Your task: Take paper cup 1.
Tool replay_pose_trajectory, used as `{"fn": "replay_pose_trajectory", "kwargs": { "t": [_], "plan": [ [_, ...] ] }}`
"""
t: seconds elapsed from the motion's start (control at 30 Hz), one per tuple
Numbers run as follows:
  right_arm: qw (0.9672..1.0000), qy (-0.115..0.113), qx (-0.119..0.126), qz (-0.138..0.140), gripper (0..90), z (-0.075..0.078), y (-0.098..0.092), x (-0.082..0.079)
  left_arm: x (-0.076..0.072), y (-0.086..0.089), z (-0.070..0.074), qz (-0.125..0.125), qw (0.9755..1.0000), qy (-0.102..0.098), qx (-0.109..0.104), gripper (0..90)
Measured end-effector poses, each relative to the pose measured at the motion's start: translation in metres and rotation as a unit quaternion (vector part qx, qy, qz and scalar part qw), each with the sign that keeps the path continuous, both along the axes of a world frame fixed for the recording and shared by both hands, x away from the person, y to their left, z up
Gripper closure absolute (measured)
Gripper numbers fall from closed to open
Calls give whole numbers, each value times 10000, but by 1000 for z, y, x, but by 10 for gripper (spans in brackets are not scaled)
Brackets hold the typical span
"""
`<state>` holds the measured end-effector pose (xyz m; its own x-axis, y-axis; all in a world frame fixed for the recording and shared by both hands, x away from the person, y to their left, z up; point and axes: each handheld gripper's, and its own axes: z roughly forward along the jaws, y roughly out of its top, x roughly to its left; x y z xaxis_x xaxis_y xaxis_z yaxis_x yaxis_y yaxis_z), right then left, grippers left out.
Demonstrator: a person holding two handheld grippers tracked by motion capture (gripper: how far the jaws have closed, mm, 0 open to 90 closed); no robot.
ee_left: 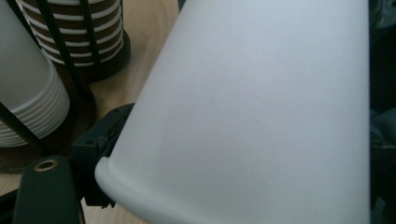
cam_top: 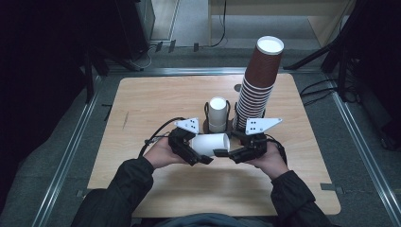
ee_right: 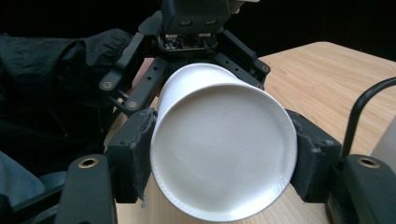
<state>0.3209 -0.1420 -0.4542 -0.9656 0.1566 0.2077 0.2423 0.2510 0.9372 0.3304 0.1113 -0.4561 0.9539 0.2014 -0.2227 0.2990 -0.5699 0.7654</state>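
Observation:
A white paper cup lies on its side above the wooden table, held between both grippers near the front edge. My right gripper comes in from the right and is shut on the cup's right end. In the right gripper view its pads press both sides of the cup, whose flat round end faces the camera. My left gripper holds the other end, and its jaws flank the cup farther off. In the left gripper view the cup's side looms close, with one pad against it.
Just behind the grippers a short stack of white cups stands in a black wire holder. To its right rises a tall, leaning stack of brown cups. Both stacks stand close in the left gripper view. Open tabletop lies to the left.

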Motion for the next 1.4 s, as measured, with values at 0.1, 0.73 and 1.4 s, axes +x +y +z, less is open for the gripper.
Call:
{"fn": "replay_pose_trajectory", "kwargs": {
  "t": [0.1, 0.73, 1.4],
  "plan": [
    [10000, 16, 8, 9, 331, 0, 0, 0, 1, 2, 1, 9, 10000, 41, -89, 161],
    [9999, 95, 16, -87, 263, 2, -4, 2, 3, 12, 5, 37, 10000, 15, -68, 209],
    [9939, -140, -1067, -238, 256, -8, -6, 3, 10, 27, 11, 318, 9961, -210, 802, 210]
  ]
}}
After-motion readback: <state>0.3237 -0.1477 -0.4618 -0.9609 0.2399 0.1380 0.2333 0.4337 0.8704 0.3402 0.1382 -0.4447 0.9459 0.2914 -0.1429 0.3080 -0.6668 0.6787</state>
